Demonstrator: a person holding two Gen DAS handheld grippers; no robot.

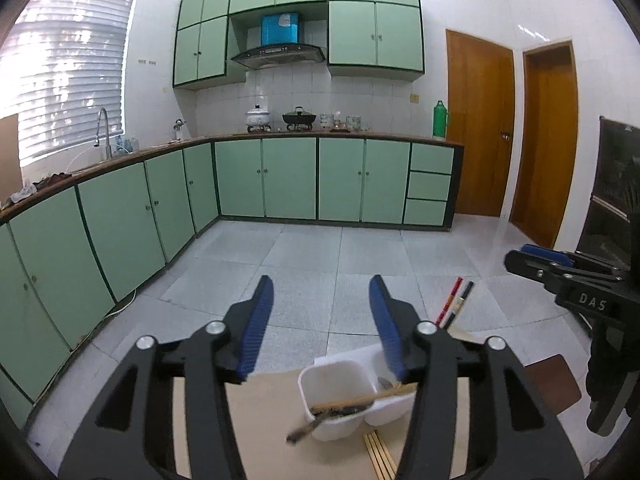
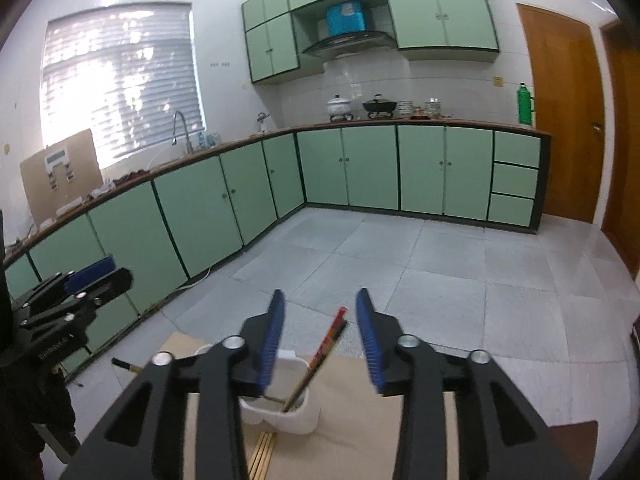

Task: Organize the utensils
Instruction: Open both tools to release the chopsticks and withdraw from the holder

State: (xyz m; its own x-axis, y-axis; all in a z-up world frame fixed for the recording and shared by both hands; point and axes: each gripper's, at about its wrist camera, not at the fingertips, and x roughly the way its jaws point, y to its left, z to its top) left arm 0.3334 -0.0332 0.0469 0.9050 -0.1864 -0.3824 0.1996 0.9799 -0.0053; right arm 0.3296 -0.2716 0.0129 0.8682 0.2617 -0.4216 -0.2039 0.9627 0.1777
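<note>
Both the left gripper (image 1: 322, 312) and right gripper (image 2: 320, 318) are held apart, empty; two chopsticks (image 1: 454, 304) are stood in the white holder (image 1: 340, 392) near the tabletop's (image 1: 264, 408) far edge

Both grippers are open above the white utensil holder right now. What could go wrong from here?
The white utensil holder looks light and stands near the table edge; a nudge from the left gripper might tip it. The chopsticks lean out of it between the right gripper fingers, so a careless descent could lever them out. The spoon overhangs the rim and may slide off.
</note>
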